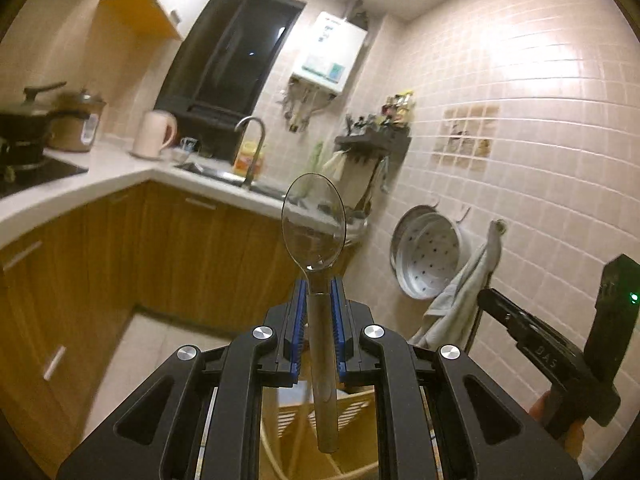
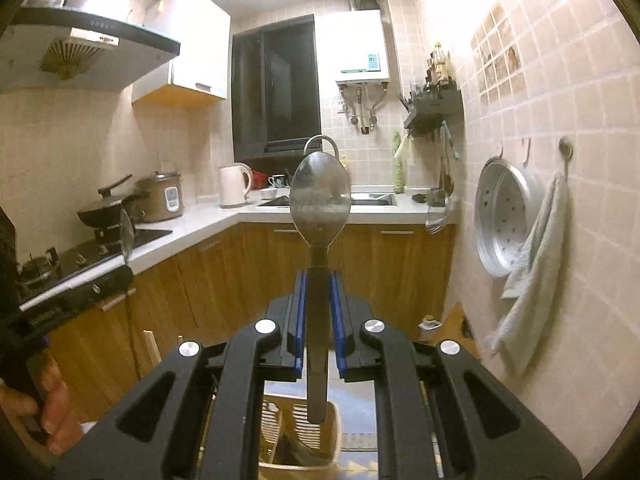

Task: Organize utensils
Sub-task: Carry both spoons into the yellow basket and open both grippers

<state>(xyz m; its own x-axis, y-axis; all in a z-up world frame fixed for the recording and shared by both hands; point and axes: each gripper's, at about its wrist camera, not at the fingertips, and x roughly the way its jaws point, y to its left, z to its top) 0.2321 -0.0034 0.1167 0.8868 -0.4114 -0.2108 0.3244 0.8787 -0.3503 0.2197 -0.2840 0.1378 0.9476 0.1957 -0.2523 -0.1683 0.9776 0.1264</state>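
Clear plastic spoon: clamped upright in left claw. Right claw grips grey metal spoon upright above slatted wooden holder.

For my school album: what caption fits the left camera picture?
Left gripper holds a clear plastic spoon upright in a tiled kitchen.

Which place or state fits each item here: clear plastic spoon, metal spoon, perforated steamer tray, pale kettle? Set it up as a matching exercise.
Items:
1. clear plastic spoon
2. metal spoon
3. perforated steamer tray
4. pale kettle

Places or states:
A. hanging on the tiled wall
B. held in the right gripper
C. standing on the countertop
D. held in the left gripper

Pairs: 1-D, 2-B, 3-A, 4-C
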